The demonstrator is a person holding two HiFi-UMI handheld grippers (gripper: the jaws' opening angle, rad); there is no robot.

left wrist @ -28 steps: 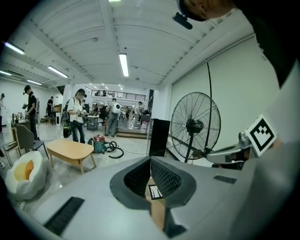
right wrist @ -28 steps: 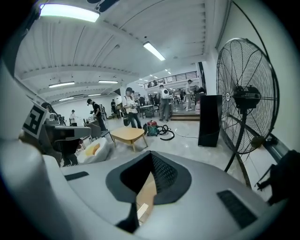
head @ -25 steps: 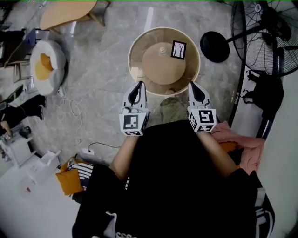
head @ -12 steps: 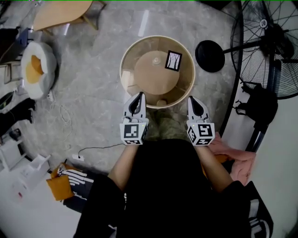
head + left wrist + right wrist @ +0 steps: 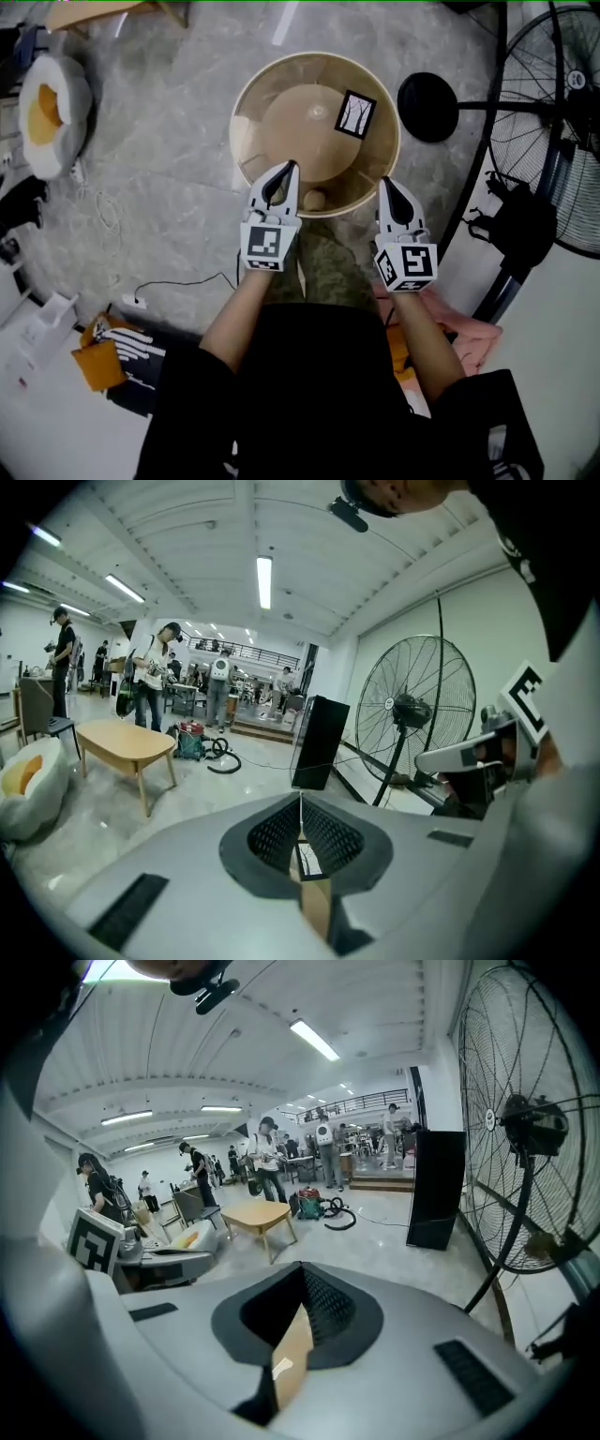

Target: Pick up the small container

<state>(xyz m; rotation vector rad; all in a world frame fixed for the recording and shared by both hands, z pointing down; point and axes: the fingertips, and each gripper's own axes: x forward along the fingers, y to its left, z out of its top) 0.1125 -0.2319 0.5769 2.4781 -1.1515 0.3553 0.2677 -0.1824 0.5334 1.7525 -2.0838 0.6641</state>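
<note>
In the head view a round glass-topped table [image 5: 246,84] with a beige rim stands in front of me. A small clear container [image 5: 319,112] shows only faintly near its middle. A black-framed card [image 5: 356,113] stands just right of it. My left gripper [image 5: 289,167] [image 5: 301,803] is shut and empty, its tip over the table's near left part. My right gripper [image 5: 384,182] [image 5: 300,1267] is also shut and empty, at the near right rim. Both gripper views look out level across the room, so neither shows the container.
A big standing fan [image 5: 562,122] with a black round base [image 5: 427,100] is to the right, and pink cloth [image 5: 469,333] lies lower right. A cushion [image 5: 52,103], a floor cable [image 5: 178,281] and an orange bag [image 5: 98,361] are on the left. A low wooden table [image 5: 127,742], a black box [image 5: 319,742] and several people are farther off.
The table has come nearer in the head view, and both gripper tips now reach over its near rim. The jaws stayed shut throughout.
</note>
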